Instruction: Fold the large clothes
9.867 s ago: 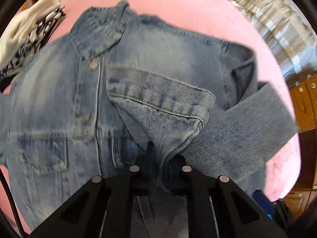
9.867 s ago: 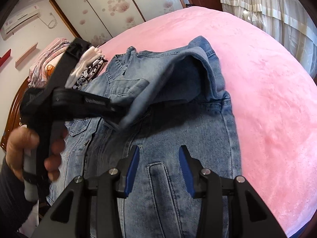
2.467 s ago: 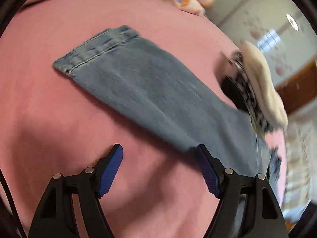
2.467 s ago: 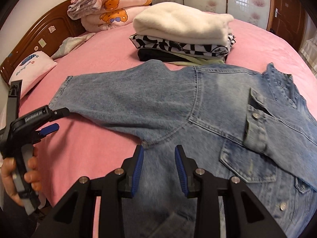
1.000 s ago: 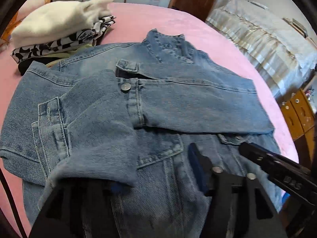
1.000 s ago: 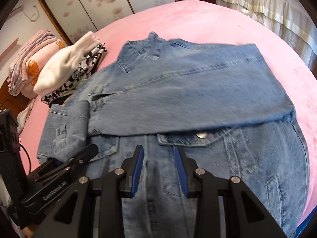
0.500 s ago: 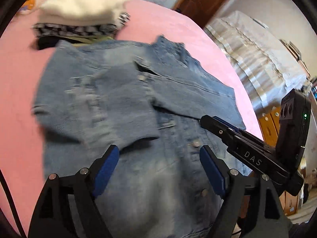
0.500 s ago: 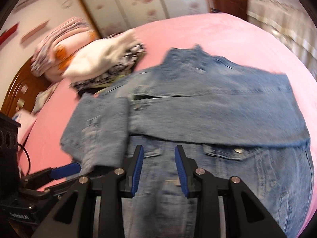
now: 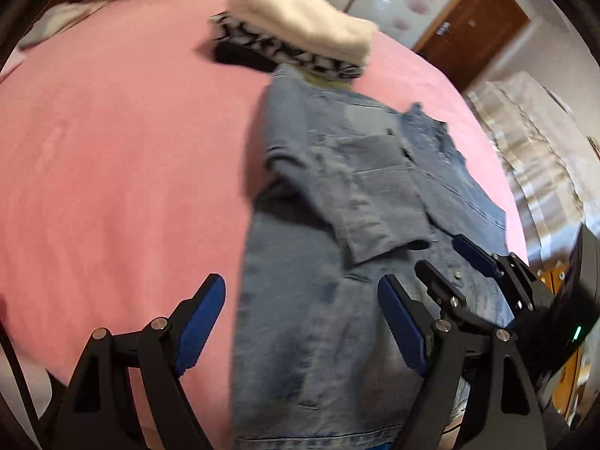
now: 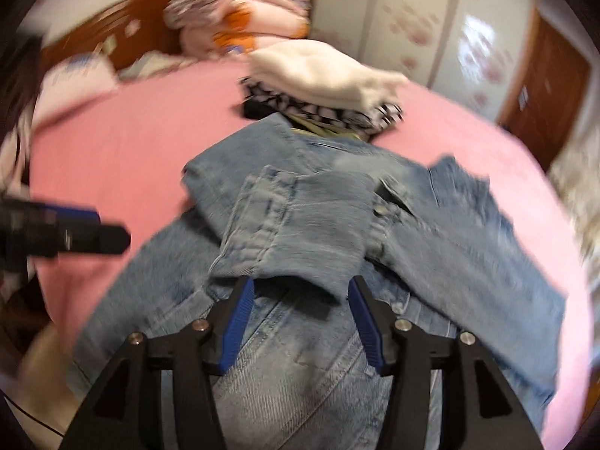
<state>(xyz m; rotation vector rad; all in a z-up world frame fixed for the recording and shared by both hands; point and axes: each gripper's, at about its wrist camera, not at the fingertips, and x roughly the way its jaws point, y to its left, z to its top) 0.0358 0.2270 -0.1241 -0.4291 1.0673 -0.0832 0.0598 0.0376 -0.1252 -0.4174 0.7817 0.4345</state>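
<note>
A blue denim jacket [image 9: 337,262] lies front up on the pink bed [image 9: 112,150], both sleeves folded across its chest; it also shows in the right wrist view [image 10: 337,225]. My left gripper [image 9: 300,322] is open and empty above the jacket's lower left edge. My right gripper [image 10: 300,318] is open and empty over the lower front, just below the folded sleeve cuff [image 10: 285,240]. The right gripper also shows in the left wrist view [image 9: 461,266], and the left one at the left edge of the right wrist view [image 10: 86,230].
A stack of folded clothes with a white top [image 9: 300,26] sits past the jacket's collar, also in the right wrist view [image 10: 326,71]. Pillows and bedding [image 10: 240,11] lie by the wooden headboard. A door [image 9: 468,26] and curtains [image 9: 536,142] are to the right.
The left sleeve, held by my left gripper a second ago, now lies across the chest. Both grippers are open wider and have drawn back toward the hem. Views are blurred by motion.
</note>
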